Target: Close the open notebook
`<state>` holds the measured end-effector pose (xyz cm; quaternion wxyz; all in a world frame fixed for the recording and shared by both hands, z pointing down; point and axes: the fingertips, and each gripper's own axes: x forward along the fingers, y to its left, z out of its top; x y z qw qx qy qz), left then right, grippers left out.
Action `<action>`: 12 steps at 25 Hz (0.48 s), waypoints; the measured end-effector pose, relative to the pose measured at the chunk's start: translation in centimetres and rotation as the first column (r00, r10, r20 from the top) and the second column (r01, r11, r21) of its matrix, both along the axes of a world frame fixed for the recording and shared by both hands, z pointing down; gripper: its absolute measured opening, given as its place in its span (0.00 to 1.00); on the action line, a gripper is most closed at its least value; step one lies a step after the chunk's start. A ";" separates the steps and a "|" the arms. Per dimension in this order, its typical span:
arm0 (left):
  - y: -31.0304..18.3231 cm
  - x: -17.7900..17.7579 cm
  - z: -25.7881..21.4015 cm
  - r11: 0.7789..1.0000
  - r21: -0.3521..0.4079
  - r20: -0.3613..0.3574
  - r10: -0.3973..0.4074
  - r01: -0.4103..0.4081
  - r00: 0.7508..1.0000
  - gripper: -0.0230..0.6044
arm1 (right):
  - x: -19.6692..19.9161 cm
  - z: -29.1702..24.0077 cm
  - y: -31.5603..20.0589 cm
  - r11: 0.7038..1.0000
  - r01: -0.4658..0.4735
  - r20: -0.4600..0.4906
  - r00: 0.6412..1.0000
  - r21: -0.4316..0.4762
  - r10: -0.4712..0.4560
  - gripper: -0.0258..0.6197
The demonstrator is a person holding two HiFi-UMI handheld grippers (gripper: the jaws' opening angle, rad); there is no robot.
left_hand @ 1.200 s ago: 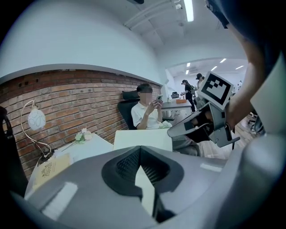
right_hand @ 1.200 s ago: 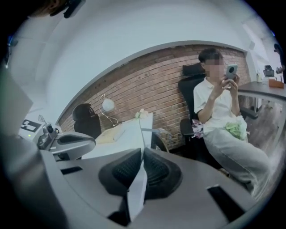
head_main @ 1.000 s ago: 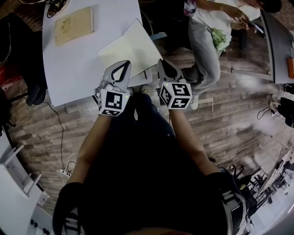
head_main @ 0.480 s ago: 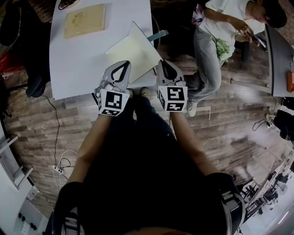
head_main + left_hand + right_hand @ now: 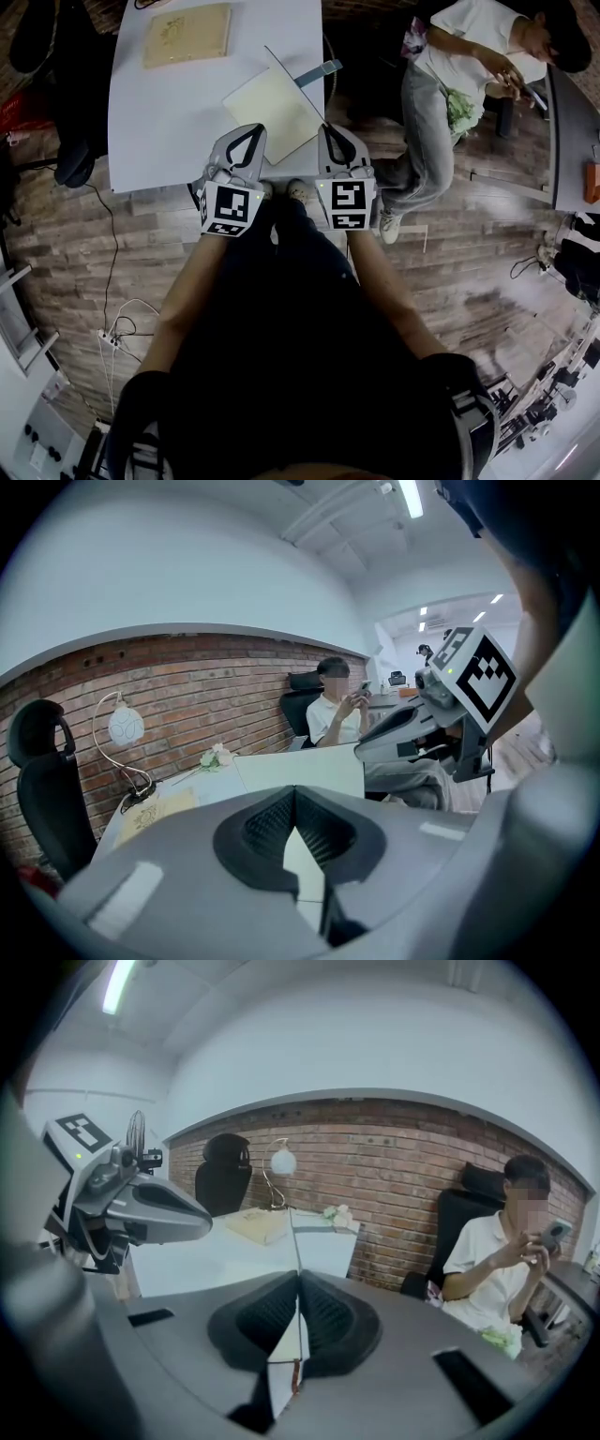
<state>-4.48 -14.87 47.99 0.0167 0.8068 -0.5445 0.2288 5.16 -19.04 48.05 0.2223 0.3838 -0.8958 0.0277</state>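
On the white bench (image 5: 159, 122), a tan square wooden board (image 5: 186, 35) lies far left. The left claw (image 5: 247, 131) is closed, pads meeting, beside the cream-paged open notebook (image 5: 272, 112). The notebook lies at the bench's near right corner, its long axis diagonal, from near right to far left. The right claw (image 5: 333, 131) pinches the notebook's upright leaf (image 5: 295, 86).

No readable text anywhere — apparently.
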 end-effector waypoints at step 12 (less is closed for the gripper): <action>1.0 -1.1 0.2 0.999 -0.004 -0.001 -0.044 0.044 0.999 0.03 | -3.1 0.7 1.7 0.993 0.116 -0.043 0.992 0.013 -0.115 0.07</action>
